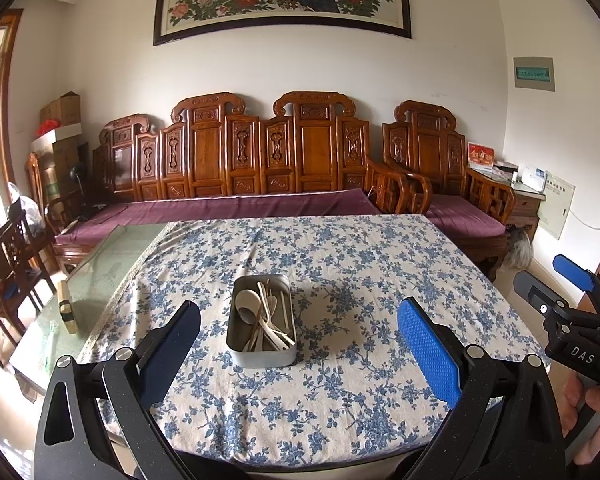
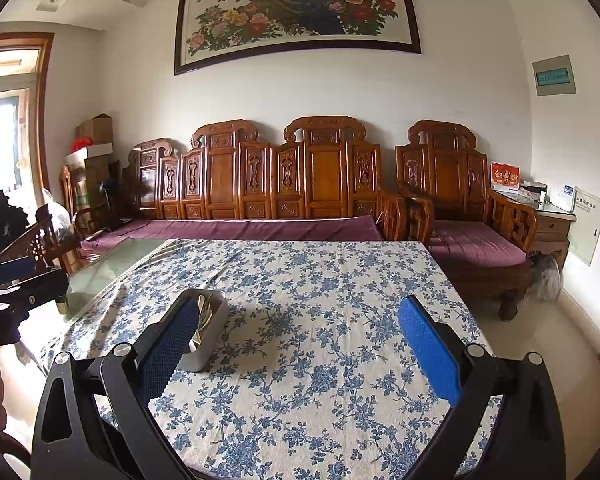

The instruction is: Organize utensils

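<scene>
left gripper [image 1: 300,340] apart, above tin [image 1: 261,354] | right gripper [image 2: 300,344] apart | tin mid-tablecloth [image 1: 360,400], well inside edges

I see a matt brushed-metal rectangular tin [image 1: 261,350] holding smooth cream plastic spoons [image 1: 249,300], on the worktop's soft blue-flowered cotton cloth [image 1: 340,400]. My left tongs [image 1: 299,344] carry rough dimpled blue rubber pads [image 1: 428,354] on speckled matt black plastic.

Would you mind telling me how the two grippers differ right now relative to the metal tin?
The left gripper lines up with the metal tin, which sits centred between its jaws; the right gripper points beside it, the tin partly behind its left finger. Both are open, empty and above the floral tablecloth.
</scene>
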Demonstrator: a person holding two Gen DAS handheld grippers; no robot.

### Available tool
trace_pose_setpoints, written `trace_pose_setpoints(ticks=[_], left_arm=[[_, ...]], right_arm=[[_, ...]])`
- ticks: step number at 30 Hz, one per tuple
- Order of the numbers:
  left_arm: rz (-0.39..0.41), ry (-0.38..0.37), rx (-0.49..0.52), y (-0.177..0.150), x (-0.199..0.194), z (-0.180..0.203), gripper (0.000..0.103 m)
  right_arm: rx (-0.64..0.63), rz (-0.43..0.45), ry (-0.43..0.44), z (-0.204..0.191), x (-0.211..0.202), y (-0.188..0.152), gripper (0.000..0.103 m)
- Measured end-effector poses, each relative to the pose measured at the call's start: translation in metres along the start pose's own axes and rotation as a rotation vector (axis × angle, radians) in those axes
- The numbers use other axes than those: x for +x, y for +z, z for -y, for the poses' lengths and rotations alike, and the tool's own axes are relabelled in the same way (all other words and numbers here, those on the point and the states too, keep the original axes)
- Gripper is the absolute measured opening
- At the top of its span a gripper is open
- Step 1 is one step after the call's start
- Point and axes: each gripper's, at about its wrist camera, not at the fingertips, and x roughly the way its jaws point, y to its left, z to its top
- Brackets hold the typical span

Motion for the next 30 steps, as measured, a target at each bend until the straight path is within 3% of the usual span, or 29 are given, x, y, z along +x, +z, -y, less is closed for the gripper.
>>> trace_pose_setpoints(ticks=[30], left_arm=[[0.005,-0.006,-0.002,0.0009,-0.0009,0.0002,0.095]], right_arm=[[0.001,0.001,-0.002,-0.0030,-0.0018,-0.0005,0.100]])
